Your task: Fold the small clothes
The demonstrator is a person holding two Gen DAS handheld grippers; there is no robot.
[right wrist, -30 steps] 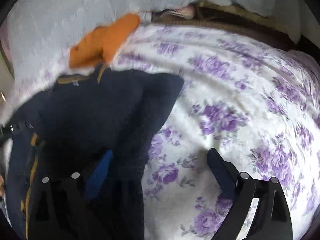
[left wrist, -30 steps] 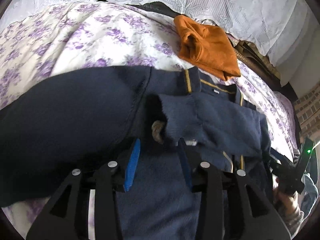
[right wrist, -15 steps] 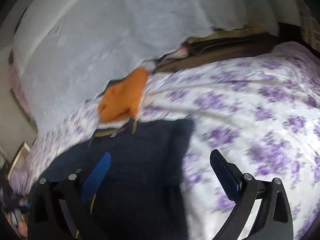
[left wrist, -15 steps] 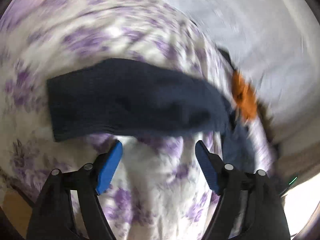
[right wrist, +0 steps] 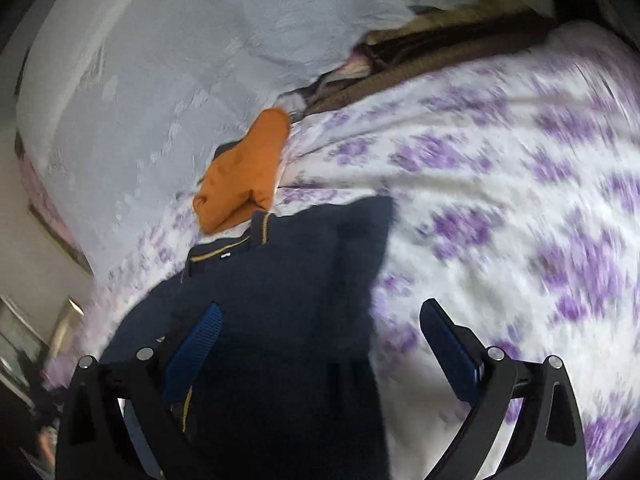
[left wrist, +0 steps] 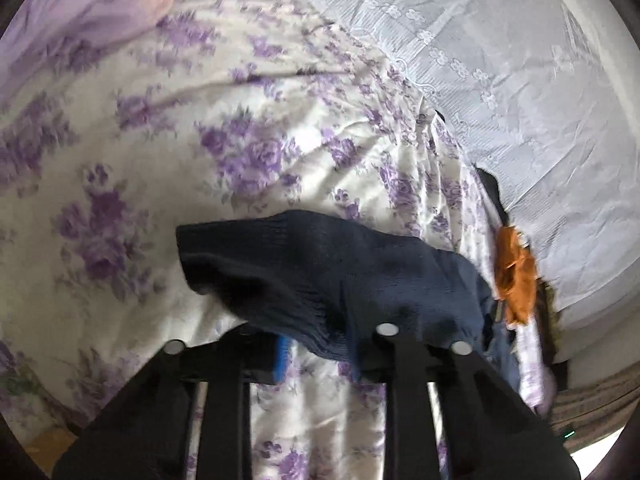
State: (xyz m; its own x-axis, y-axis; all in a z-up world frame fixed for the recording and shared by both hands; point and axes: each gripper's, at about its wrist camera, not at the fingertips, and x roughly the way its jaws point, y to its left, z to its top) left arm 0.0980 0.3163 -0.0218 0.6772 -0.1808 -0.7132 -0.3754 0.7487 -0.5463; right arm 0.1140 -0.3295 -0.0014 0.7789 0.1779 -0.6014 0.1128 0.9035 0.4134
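Observation:
A navy knit sleeve [left wrist: 320, 272] stretches across the floral sheet [left wrist: 240, 120] and drapes over my left gripper [left wrist: 320, 356]. Its jaws are closing, and the sleeve's ribbed edge is pinched between them, hiding the fingertips. In the right wrist view the navy top [right wrist: 280, 300], with a gold-trimmed collar, lies flat on the bed. My right gripper [right wrist: 320, 336] hovers open over its right edge. One blue pad is above the fabric and the other above the bare sheet [right wrist: 500, 200].
An orange garment [right wrist: 244, 172] lies crumpled past the navy collar and also shows at the right of the left wrist view [left wrist: 514, 280]. A white lace cover [left wrist: 500, 80] rises behind the bed. A brown blanket [right wrist: 440, 52] lines the far edge.
My left gripper swung away from the top's body to the outstretched sleeve, opened wide, then closed on the sleeve's edge. My right gripper stayed open and rolled a little.

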